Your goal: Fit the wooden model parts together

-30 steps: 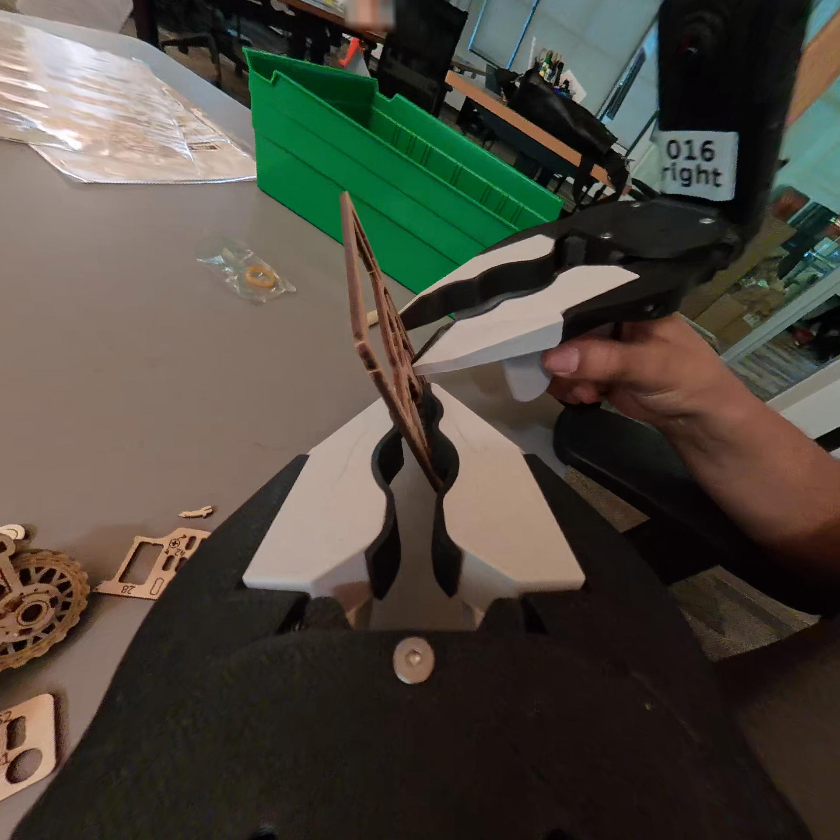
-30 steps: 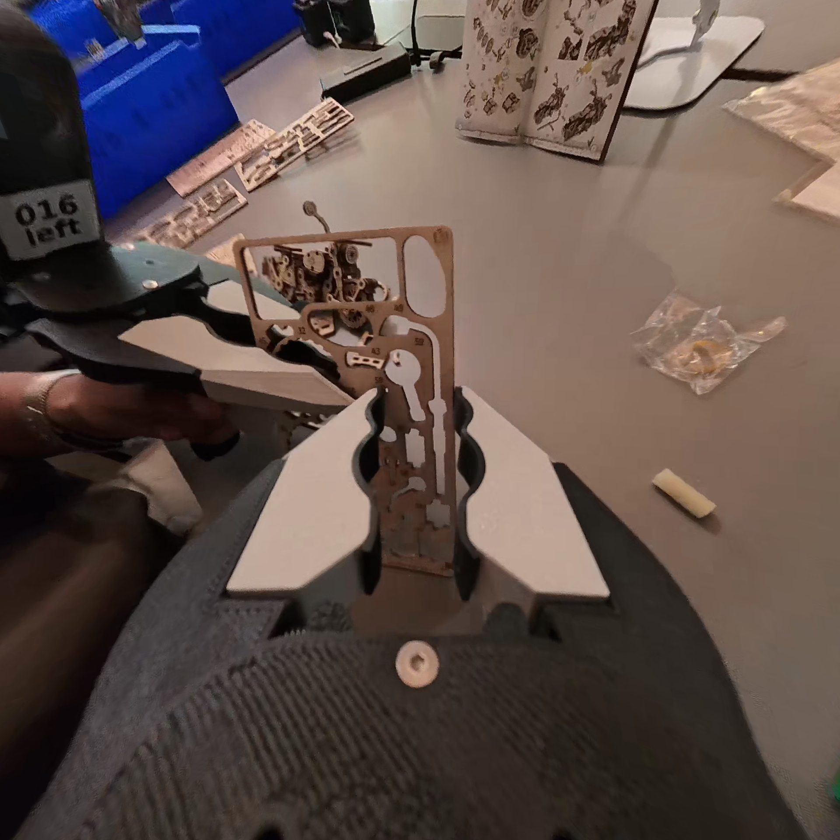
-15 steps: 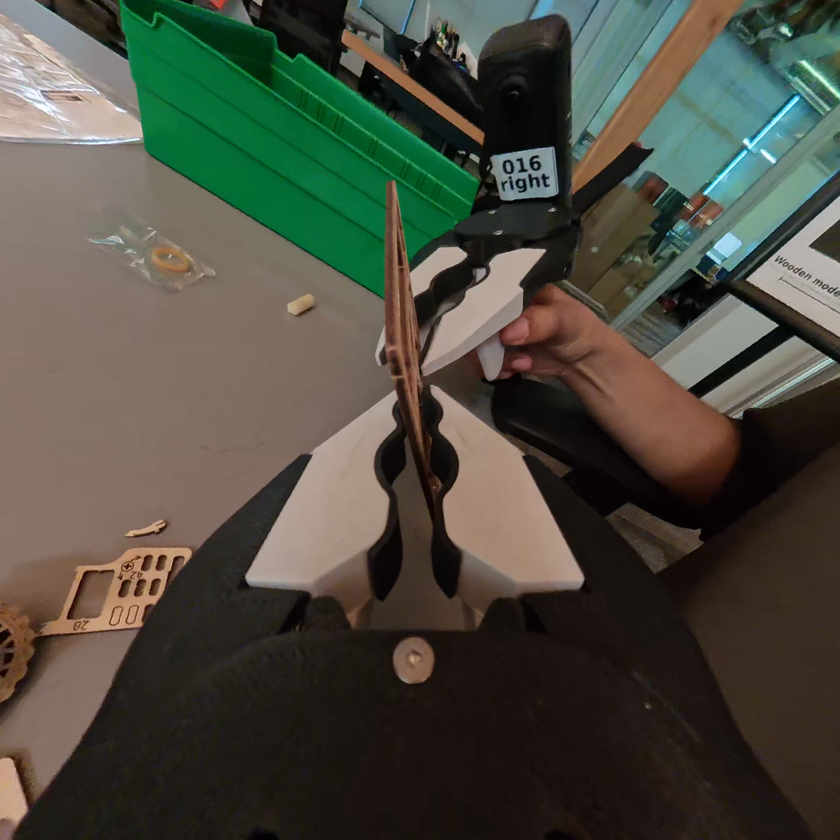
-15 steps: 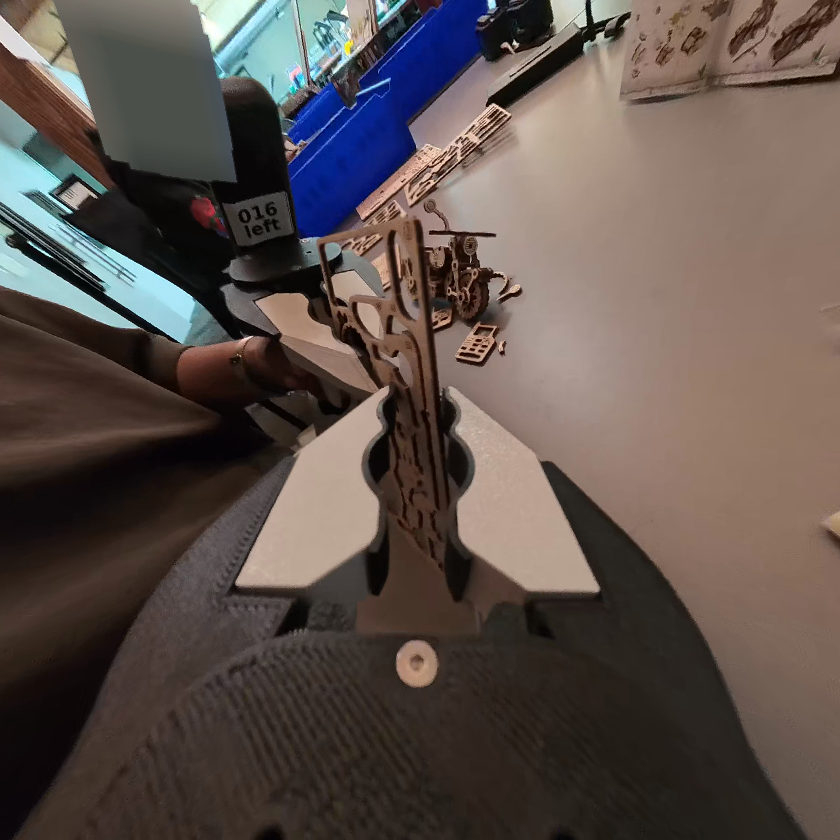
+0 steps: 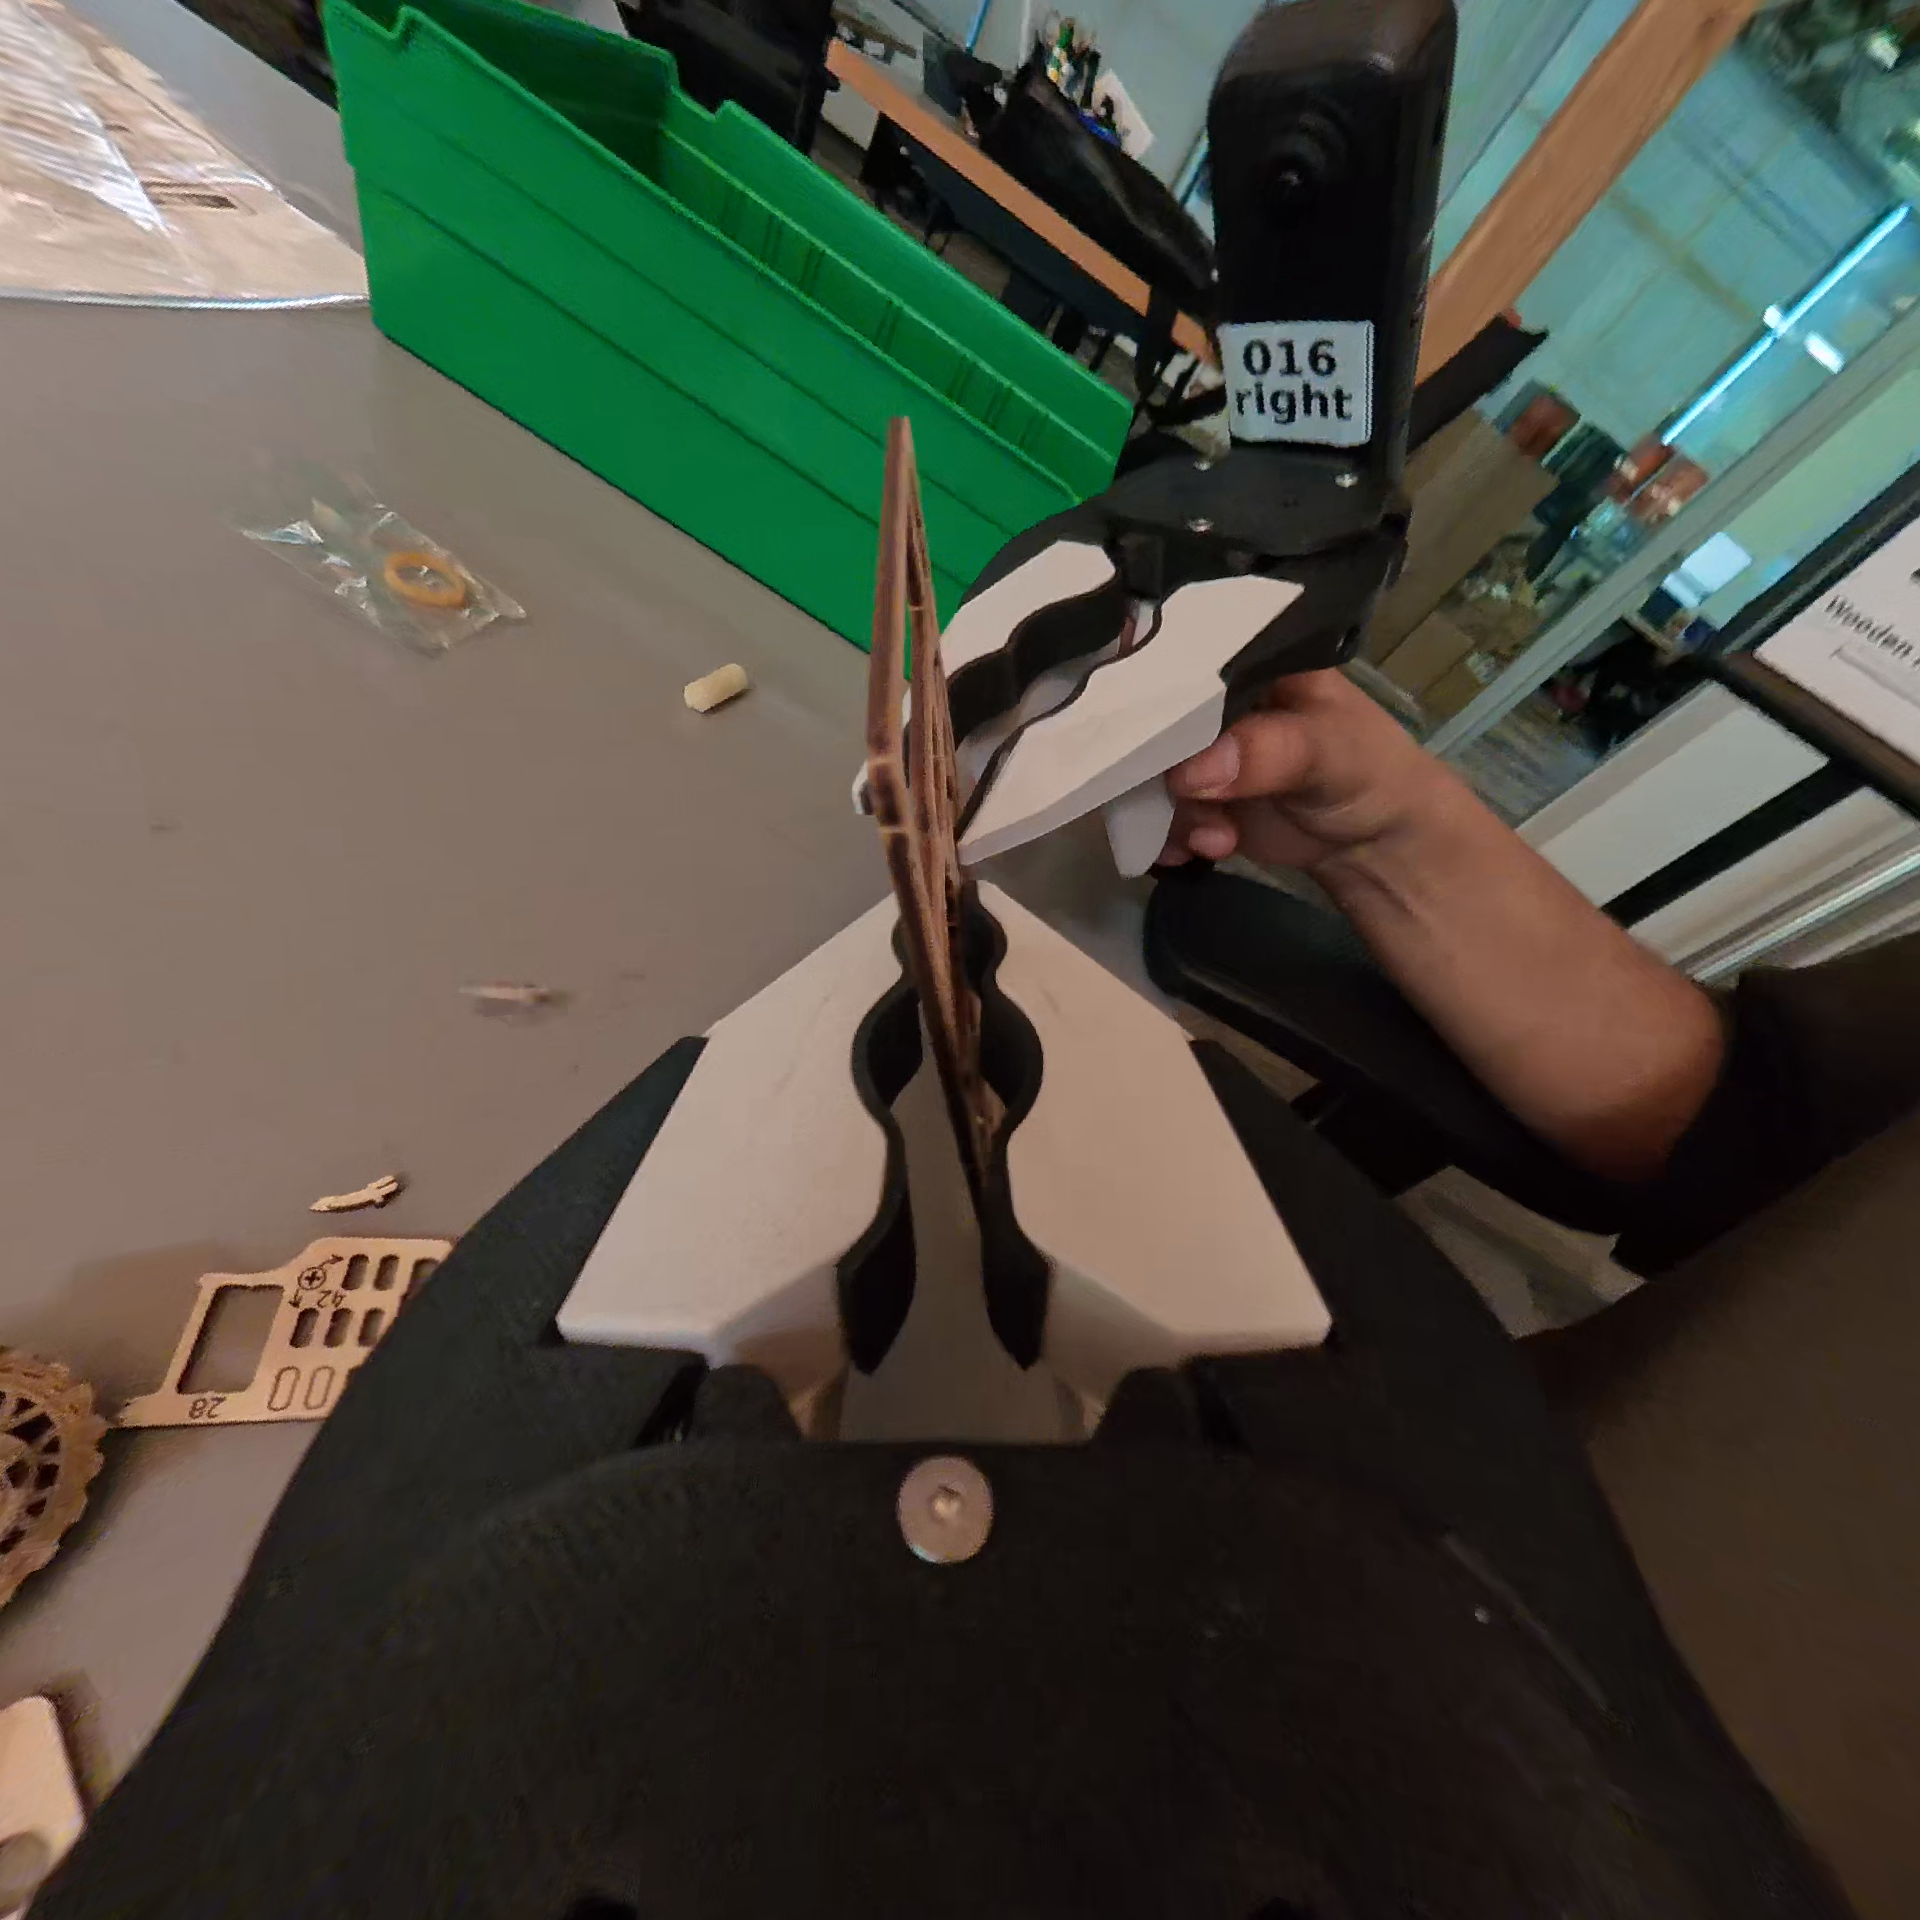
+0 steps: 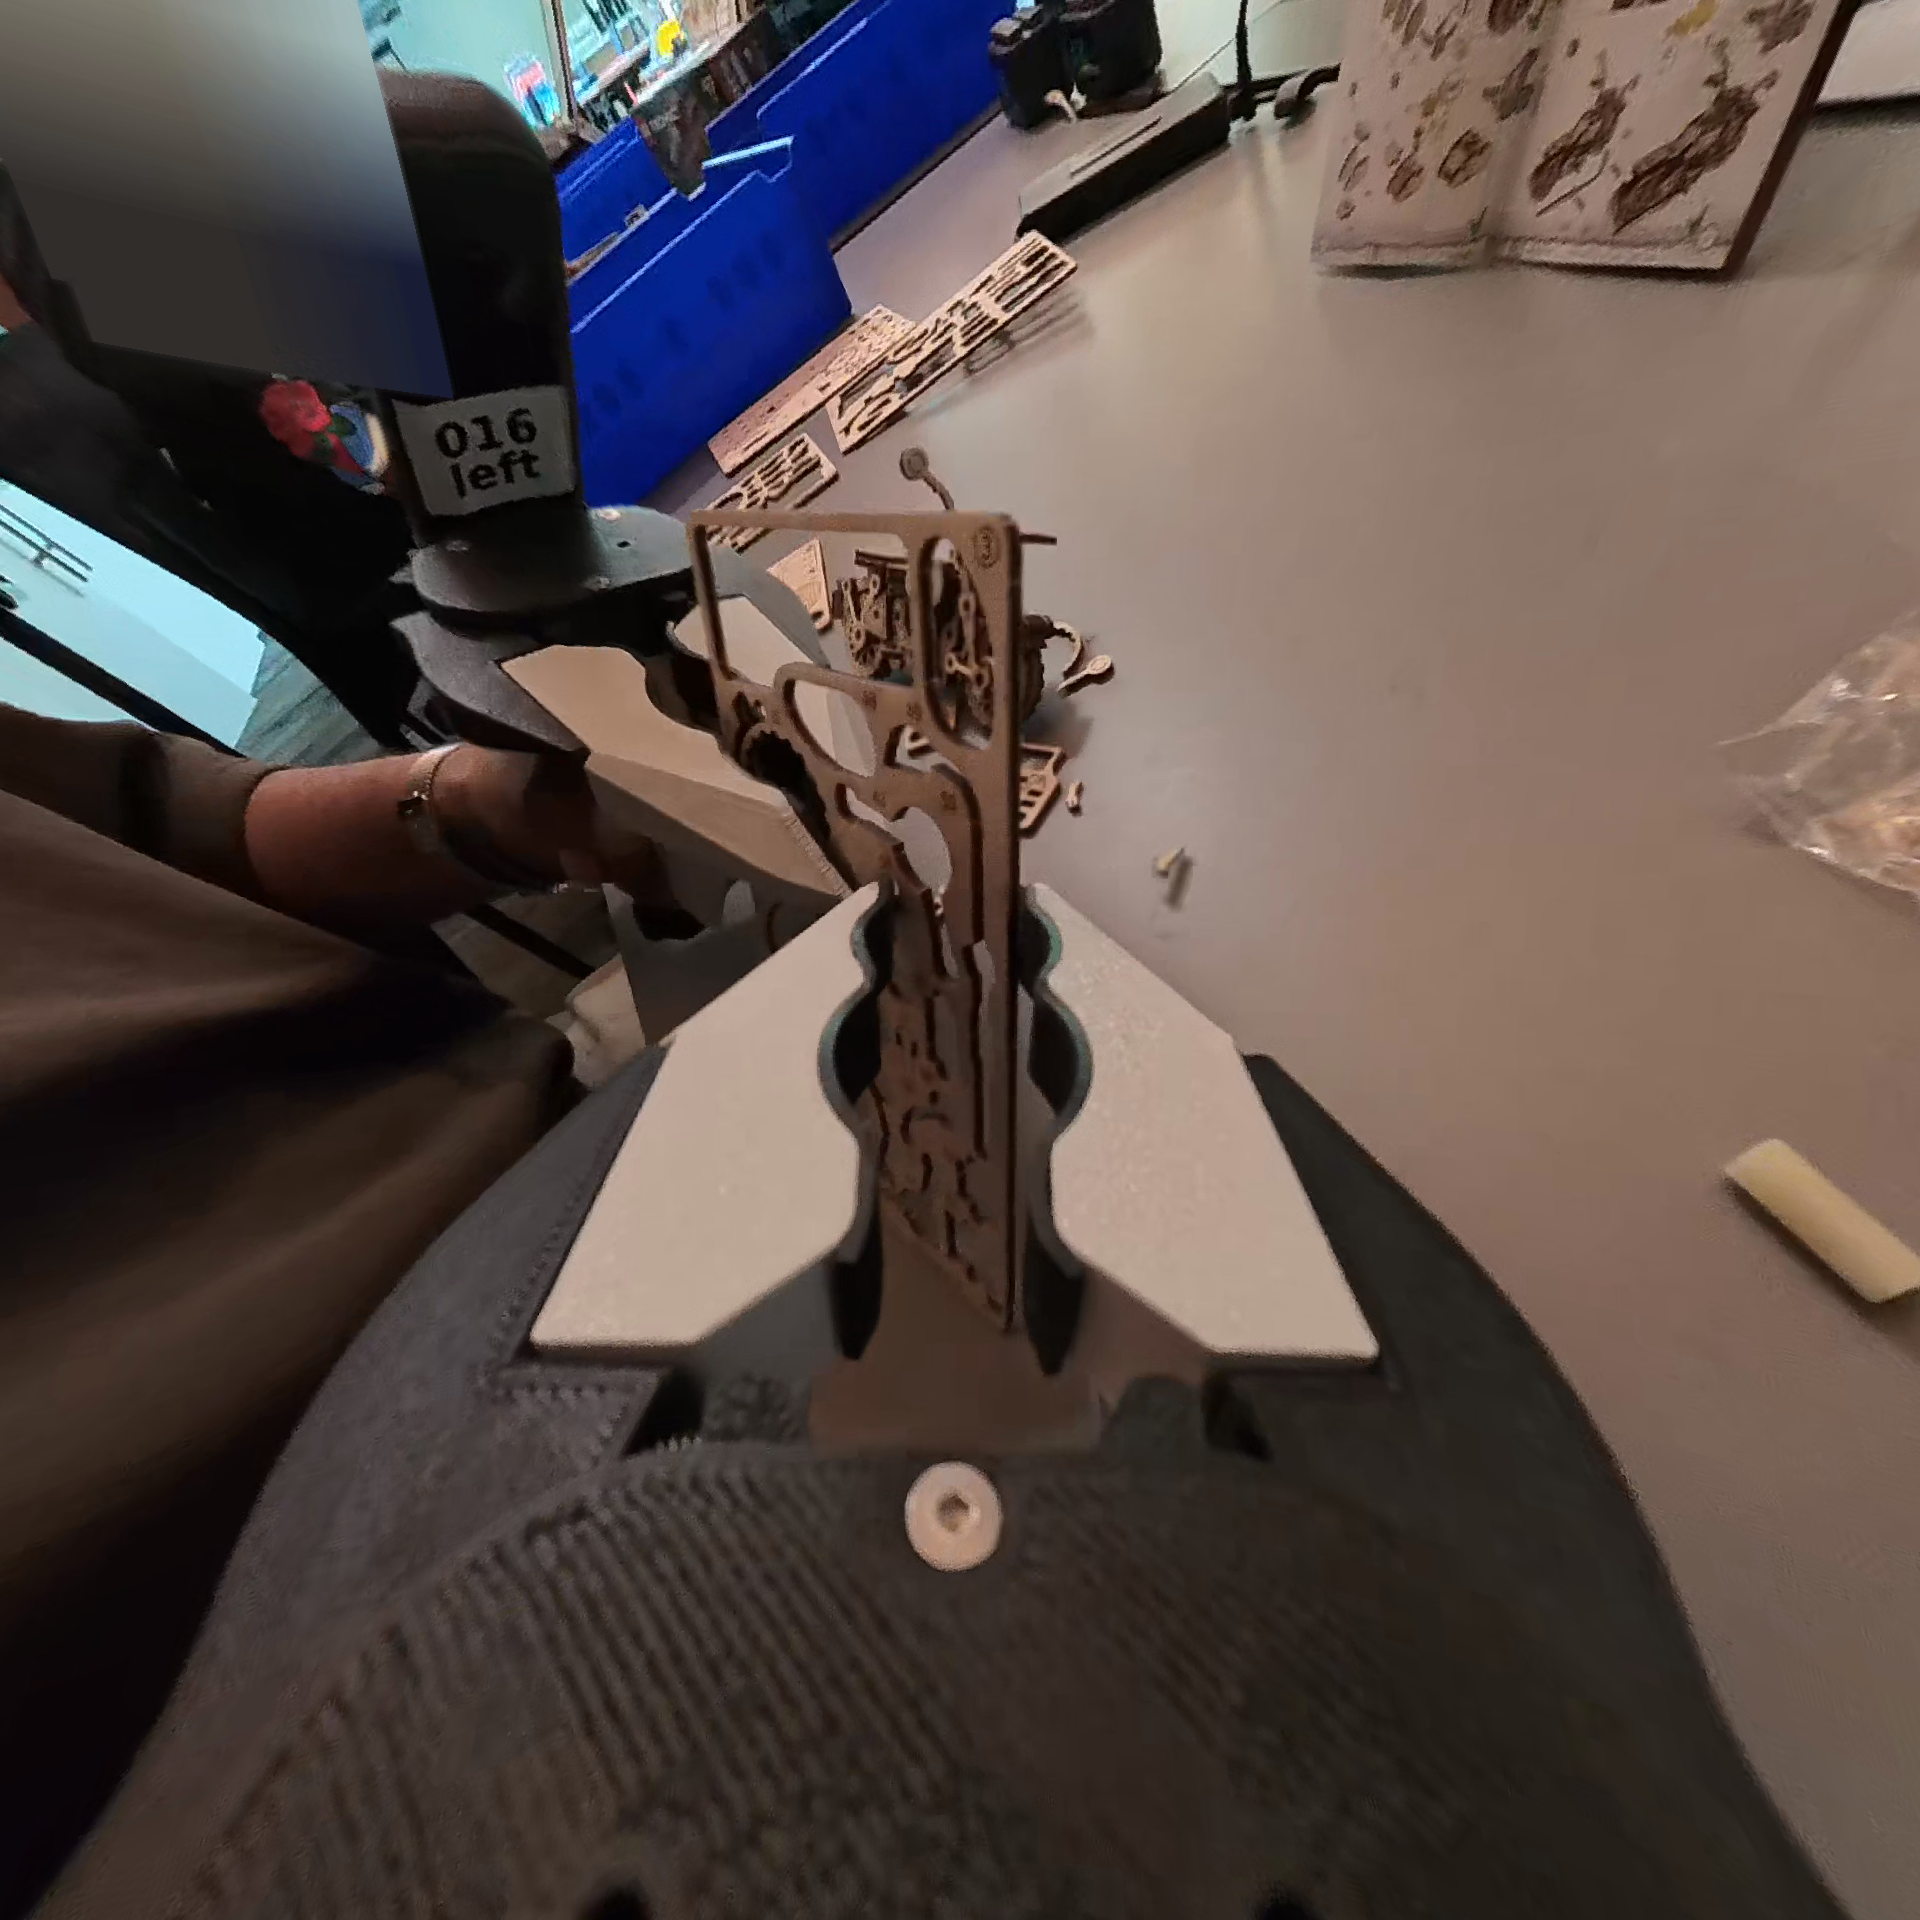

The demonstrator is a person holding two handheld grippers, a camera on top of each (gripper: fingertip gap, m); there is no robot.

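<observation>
Between both tools, wooden sheet [image 5: 914, 727] has turned more face-on.

In my left wrist view the parts sheet [image 5: 914, 727] stands edge-on at frame centre, gripped between my left gripper [image 5: 940, 914] below it and my right gripper [image 5: 935, 810] coming in from the right. A storage bin [image 5: 665, 312] sits on the table [image 5: 260, 883] in the upper middle, behind the sheet. A small bag [image 5: 400, 571] lies at left, a short peg [image 5: 715, 687] to its right. At lower left a cut-out plate [image 5: 281, 1330] lies beside a gear wheel [image 5: 42, 1455] at the frame edge.

In my right wrist view the model motorcycle [image 6: 904, 623] stands behind the sheet, more part sheets [image 6: 904, 364] at upper centre.
</observation>
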